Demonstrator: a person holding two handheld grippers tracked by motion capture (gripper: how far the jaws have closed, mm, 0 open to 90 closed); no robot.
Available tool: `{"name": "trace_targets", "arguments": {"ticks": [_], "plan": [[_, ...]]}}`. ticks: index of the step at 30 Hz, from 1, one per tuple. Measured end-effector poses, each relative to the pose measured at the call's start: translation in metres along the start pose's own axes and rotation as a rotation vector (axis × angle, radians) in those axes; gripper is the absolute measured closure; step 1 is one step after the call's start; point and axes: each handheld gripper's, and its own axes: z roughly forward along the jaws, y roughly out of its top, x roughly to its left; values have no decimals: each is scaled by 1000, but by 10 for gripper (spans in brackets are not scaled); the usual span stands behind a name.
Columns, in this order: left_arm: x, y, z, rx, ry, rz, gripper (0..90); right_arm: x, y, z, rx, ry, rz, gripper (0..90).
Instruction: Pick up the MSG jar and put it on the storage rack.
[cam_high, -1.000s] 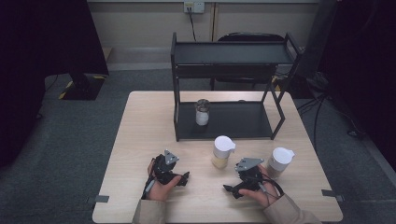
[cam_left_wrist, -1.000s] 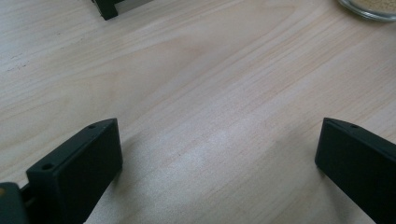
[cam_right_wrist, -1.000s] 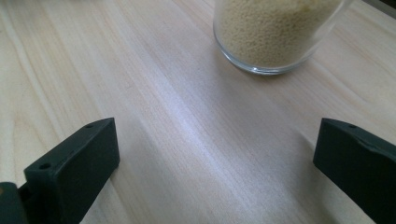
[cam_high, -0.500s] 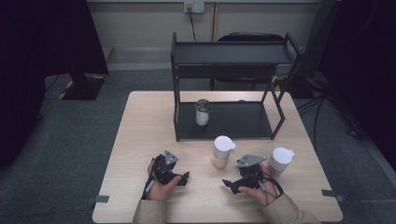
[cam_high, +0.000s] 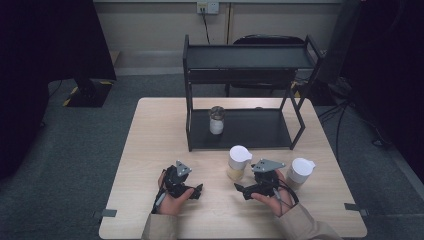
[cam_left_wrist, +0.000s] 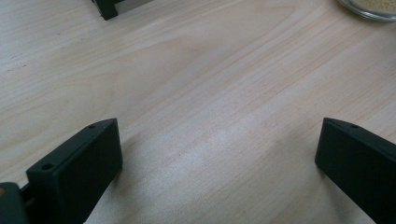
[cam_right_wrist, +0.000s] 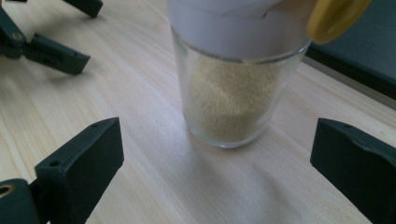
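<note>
Wooden table (cam_high: 150, 150), black rack (cam_high: 245, 75) at far side. Glass jar (cam_high: 238, 162) upright, near-centre, straight ahead of right gripper (cam_high: 240, 189), jaws wide but just been closing, nothing pinched. Left gripper (cam_high: 198, 190) open, empty, farther away.

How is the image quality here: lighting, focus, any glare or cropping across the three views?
High view: dim, dark edges, soft detail, table evenly lit. Left gripper view: bright, a pale sheen on the wood between the jaws, which look slightly soft. Right gripper view: the jar of beige grains is fairly sharp but its top is cropped; a soft shadow falls in front of it.
</note>
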Motion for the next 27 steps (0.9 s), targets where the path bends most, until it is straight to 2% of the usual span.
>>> {"name": "trace_targets", "arguments": {"ticks": [4, 10, 12, 19, 27], "plan": [[0, 0, 0, 0, 0, 0, 0, -2, -4, 4, -32, 6, 39, 84], [0, 0, 0, 0, 0, 0, 0, -2, -7, 10, -75, -12, 60, 138], [0, 0, 0, 0, 0, 0, 0, -2, -7, 12, -95, -11, 58, 155], [0, 0, 0, 0, 0, 0, 0, 6, -5, 20, -103, -29, 10, 187], [0, 0, 0, 0, 0, 0, 0, 8, -7, 27, -130, -57, 14, 230]]}}
